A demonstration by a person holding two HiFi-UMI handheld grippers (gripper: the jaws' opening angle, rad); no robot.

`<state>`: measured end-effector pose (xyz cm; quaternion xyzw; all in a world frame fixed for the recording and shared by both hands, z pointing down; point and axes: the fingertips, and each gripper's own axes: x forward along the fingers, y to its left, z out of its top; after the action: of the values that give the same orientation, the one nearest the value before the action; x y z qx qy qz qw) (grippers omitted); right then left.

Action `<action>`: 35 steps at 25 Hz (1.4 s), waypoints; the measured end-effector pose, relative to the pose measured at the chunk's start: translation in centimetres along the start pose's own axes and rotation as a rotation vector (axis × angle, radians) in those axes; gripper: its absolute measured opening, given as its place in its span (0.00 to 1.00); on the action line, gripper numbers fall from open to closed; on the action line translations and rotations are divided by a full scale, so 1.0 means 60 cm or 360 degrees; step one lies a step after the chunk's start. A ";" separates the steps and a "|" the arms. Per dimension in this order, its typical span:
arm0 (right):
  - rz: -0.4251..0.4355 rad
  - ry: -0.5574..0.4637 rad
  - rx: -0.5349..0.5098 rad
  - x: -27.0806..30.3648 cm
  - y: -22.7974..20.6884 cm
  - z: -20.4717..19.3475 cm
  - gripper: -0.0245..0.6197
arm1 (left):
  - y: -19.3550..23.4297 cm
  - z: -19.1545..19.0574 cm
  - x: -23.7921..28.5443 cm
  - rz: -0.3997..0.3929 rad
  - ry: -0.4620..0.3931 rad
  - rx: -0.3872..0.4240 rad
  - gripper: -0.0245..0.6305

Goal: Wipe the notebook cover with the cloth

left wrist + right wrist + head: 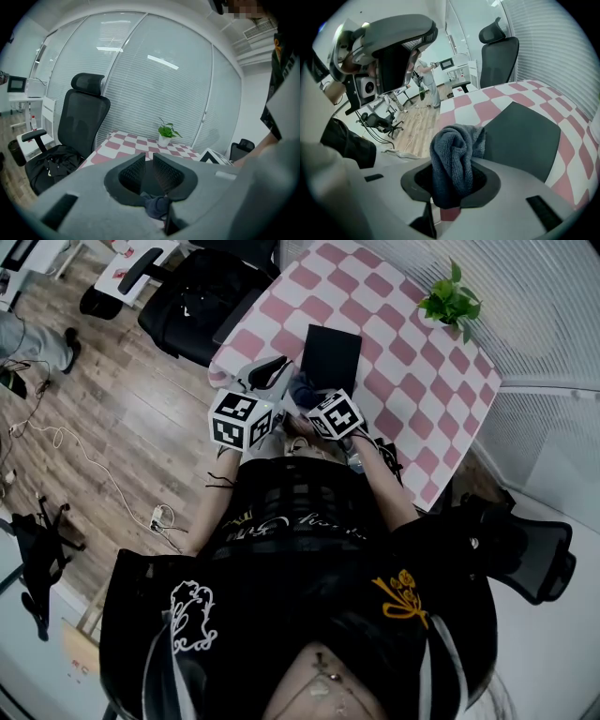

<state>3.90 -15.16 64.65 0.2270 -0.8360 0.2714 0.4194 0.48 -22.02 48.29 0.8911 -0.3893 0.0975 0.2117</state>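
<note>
A black notebook point(331, 357) lies flat on the pink-and-white checkered table point(403, 352), near its front edge. My right gripper point(305, 395) hovers just in front of the notebook's near edge, shut on a bunched dark grey-blue cloth point(454, 154). In the right gripper view the notebook point(520, 136) lies just beyond the cloth, which hides the jaws point(451, 180). My left gripper point(267, 373) hangs at the table's near-left corner, beside the notebook. Its jaws point(149, 169) stand almost together with nothing between them. A bit of the cloth point(157, 205) shows below them.
A small potted plant point(452, 304) stands at the table's far right corner. A black office chair point(202, 292) with a bag on it is at the table's left, and another chair point(525, 549) is at the right. White blinds line the wall. A person point(425, 77) stands far off.
</note>
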 end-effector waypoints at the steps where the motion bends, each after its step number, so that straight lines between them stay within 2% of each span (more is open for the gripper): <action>1: 0.0021 -0.0005 0.0018 -0.004 -0.001 0.000 0.18 | -0.002 0.002 0.001 -0.0003 0.0000 0.0003 0.11; 4: -0.0018 -0.0085 0.0101 -0.030 -0.031 0.016 0.18 | -0.007 0.007 0.004 -0.0023 0.0000 0.0019 0.11; 8: -0.0193 -0.0160 0.0173 -0.065 -0.118 0.048 0.18 | -0.009 0.006 0.013 -0.0056 0.0031 0.0042 0.11; 12: -0.0344 -0.0135 0.0215 -0.079 -0.207 0.071 0.18 | -0.013 0.014 0.029 -0.0091 0.0042 0.0061 0.11; 18: -0.0455 -0.0077 0.0343 -0.062 -0.291 0.087 0.18 | -0.014 0.024 0.049 -0.0120 0.0049 0.0080 0.11; 23: -0.0411 -0.0068 0.0478 -0.047 -0.303 0.073 0.18 | -0.009 0.023 0.055 -0.0120 0.0061 0.0071 0.11; 27: -0.0378 -0.0072 0.0497 -0.048 -0.303 0.075 0.18 | -0.003 0.023 0.058 -0.0109 0.0058 0.0062 0.11; 35: -0.0395 -0.0109 0.0501 -0.050 -0.281 0.060 0.18 | -0.011 0.020 0.051 -0.0114 0.0059 0.0069 0.11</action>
<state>13.70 -29.67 64.81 0.4003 -0.7625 0.3372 0.3804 3.09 -24.16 48.04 0.9069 -0.3509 0.1148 0.2029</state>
